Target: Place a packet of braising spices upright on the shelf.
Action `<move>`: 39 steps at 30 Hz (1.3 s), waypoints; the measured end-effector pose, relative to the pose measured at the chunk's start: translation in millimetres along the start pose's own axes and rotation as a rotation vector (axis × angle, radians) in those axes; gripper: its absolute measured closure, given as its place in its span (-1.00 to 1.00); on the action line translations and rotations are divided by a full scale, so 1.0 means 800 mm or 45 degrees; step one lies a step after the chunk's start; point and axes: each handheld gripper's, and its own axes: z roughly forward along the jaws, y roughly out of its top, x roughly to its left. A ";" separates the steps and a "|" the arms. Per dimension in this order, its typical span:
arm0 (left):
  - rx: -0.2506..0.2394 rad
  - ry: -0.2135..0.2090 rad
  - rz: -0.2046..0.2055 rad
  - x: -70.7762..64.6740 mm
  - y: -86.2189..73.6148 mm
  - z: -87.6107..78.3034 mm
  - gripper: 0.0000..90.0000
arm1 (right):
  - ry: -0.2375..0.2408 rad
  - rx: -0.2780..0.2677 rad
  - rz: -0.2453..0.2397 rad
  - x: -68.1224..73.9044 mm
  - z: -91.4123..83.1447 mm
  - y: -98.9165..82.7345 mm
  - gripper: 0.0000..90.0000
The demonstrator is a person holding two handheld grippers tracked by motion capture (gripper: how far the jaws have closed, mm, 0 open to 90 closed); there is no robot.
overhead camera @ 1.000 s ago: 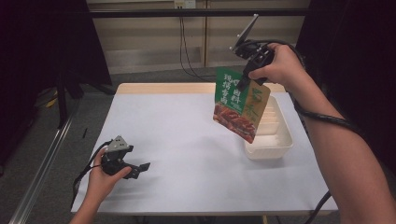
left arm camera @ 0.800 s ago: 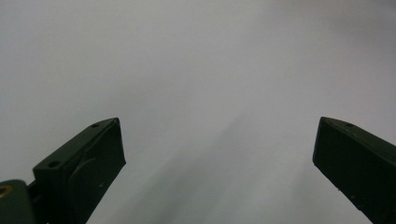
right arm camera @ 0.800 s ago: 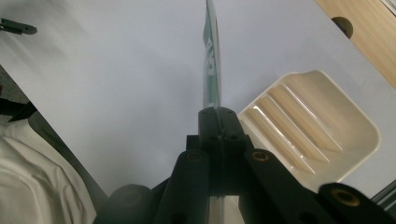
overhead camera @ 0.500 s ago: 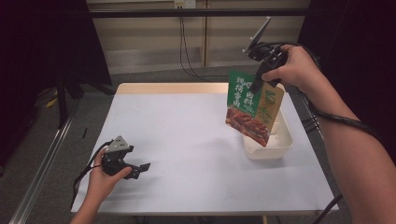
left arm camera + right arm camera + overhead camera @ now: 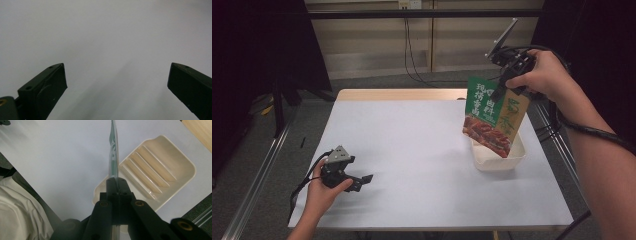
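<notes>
At the lower left of the high view your left gripper [image 5: 362,181] rests on the white table [image 5: 412,150], jaws spread wide over bare surface. Toward the upper right, your right gripper [image 5: 502,86] pinches the top of the green and tan printed food pouch [image 5: 493,116], hanging above the cream ribbed plastic tray [image 5: 517,156]. The right gripper view shows the pouch edge-on and the tray's ridges.

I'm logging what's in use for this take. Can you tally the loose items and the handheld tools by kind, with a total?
Flat green and tan printed food pouch, hanging from the right tool over the tray: 1
Cream ribbed plastic tray: 1
Black two-jaw handheld tools: 2, the left tool open, the right tool shut on the pouch
Total: 4
</notes>
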 end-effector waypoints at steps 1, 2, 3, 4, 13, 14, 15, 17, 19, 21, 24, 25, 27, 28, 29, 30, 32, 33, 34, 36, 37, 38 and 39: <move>-0.008 -0.010 0.002 0.001 0.000 0.000 -0.96 | -0.001 0.003 -0.014 -0.002 -0.001 -0.003 1.00; -0.008 -0.007 0.003 0.001 0.000 0.000 -0.96 | -0.002 0.003 0.001 -0.002 -0.001 -0.005 1.00; -0.007 -0.007 0.003 0.001 0.000 0.000 -0.96 | -0.004 0.000 -0.005 -0.003 -0.002 -0.006 1.00; -0.007 -0.007 0.003 0.001 0.000 0.000 -0.96 | -0.004 0.000 -0.005 -0.003 -0.002 -0.006 1.00; 0.000 0.002 0.003 0.000 0.000 0.000 -0.96 | -0.005 0.001 0.007 -0.012 -0.007 -0.022 1.00; -0.008 -0.007 0.002 0.000 0.000 0.000 -0.96 | -0.002 -0.004 0.012 -0.012 -0.007 -0.023 1.00; -0.008 -0.007 0.002 0.000 0.000 0.000 -0.96 | 0.002 -0.013 0.008 -0.014 -0.006 -0.025 1.00; -0.011 -0.010 -0.006 0.000 0.000 0.000 -0.96 | -0.010 -0.011 0.009 -0.015 -0.007 -0.026 1.00; -0.010 -0.009 -0.005 0.000 0.000 0.000 -0.96 | -0.002 -0.013 0.015 -0.016 -0.008 -0.030 1.00; -0.010 -0.008 -0.003 0.000 0.000 0.000 -0.96 | -0.003 -0.013 0.013 -0.017 -0.007 -0.031 1.00; -0.007 -0.005 -0.001 0.000 0.000 0.000 -0.96 | 0.004 -0.009 0.014 -0.018 -0.006 -0.034 1.00; -0.012 -0.009 -0.004 0.000 0.000 0.000 -0.96 | 0.009 -0.003 0.023 -0.019 -0.005 -0.036 1.00; -0.013 -0.007 -0.004 0.000 0.000 0.000 -0.96 | 0.007 0.004 0.022 -0.019 -0.005 -0.036 1.00; -0.012 -0.011 -0.003 0.000 0.000 0.000 -0.96 | 0.007 0.004 0.015 -0.020 -0.003 -0.037 1.00; -0.004 0.003 -0.001 0.000 0.000 0.000 -0.96 | 0.001 0.001 0.025 -0.022 -0.001 -0.039 1.00; -0.001 0.001 0.005 0.000 0.000 -0.001 -0.96 | 0.001 0.001 0.025 -0.022 -0.001 -0.039 1.00; -0.006 -0.009 0.005 0.000 0.000 -0.001 -0.96 | 0.007 0.007 0.027 -0.023 0.000 -0.040 1.00; -0.017 -0.010 -0.007 0.000 0.000 0.000 -0.96 | 0.005 0.015 0.025 -0.023 0.001 -0.041 1.00; -0.019 -0.011 -0.010 0.000 0.000 0.000 -0.96 | 0.005 0.015 0.025 -0.023 0.001 -0.041 1.00; -0.019 -0.014 -0.010 0.000 0.000 0.000 -0.96 | 0.013 0.016 0.021 -0.024 0.002 -0.043 1.00; -0.019 -0.014 -0.010 0.000 0.000 0.000 -0.96 | 0.013 0.016 0.021 -0.024 0.002 -0.043 1.00; -0.018 -0.010 -0.008 0.000 0.000 0.000 -0.96 | 0.019 0.015 0.024 -0.023 0.003 -0.043 1.00; -0.018 -0.012 -0.009 0.000 0.000 0.000 -0.96 | 0.015 0.011 0.018 -0.023 0.004 -0.044 1.00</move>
